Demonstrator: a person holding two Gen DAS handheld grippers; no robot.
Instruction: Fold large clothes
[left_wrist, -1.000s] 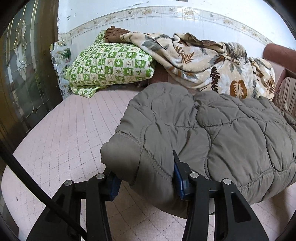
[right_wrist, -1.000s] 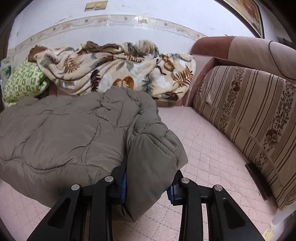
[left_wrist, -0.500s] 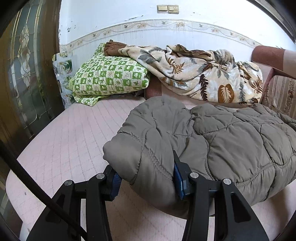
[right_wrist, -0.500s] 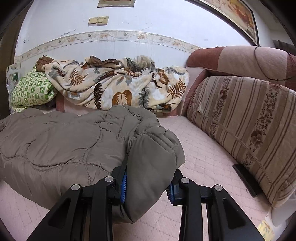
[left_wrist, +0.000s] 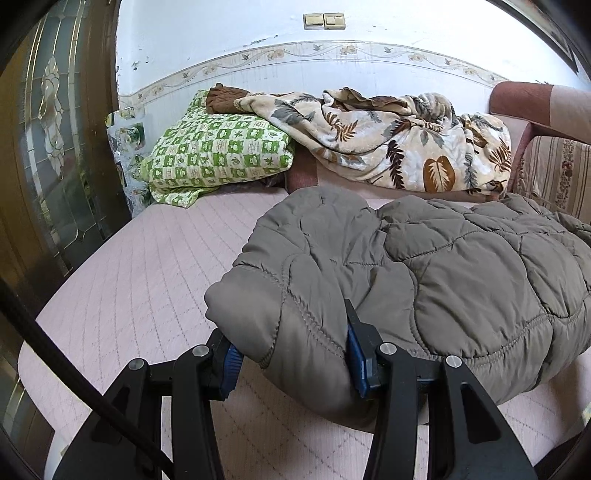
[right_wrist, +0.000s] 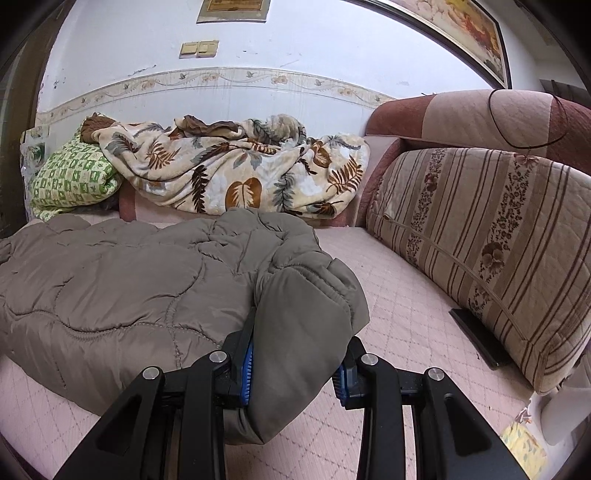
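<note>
Left gripper (left_wrist: 293, 354): jaws partly closed, blue pads pressed into a thick roll of the grey quilted coat (left_wrist: 424, 280) at its left end. Fabric bulges out above and between the fingers.

Right gripper (right_wrist: 295, 363): jaws partly closed, clamped on a bunched fold at the coat's (right_wrist: 129, 280) right end; the pinched cloth hangs down below the pads.

Coat position: spread across the pink quilted sofa seat (left_wrist: 140, 280), its near edge lifted off the seat where the two grippers hold it, the far part resting on the cushion.

Behind the coat, against the wall: a leaf-print blanket (right_wrist: 236, 170) piled up, with a green checked pillow (left_wrist: 218, 155) to its left, partly under the blanket. Striped back cushion (right_wrist: 491, 236) stands at the right, apart from the coat.
</note>
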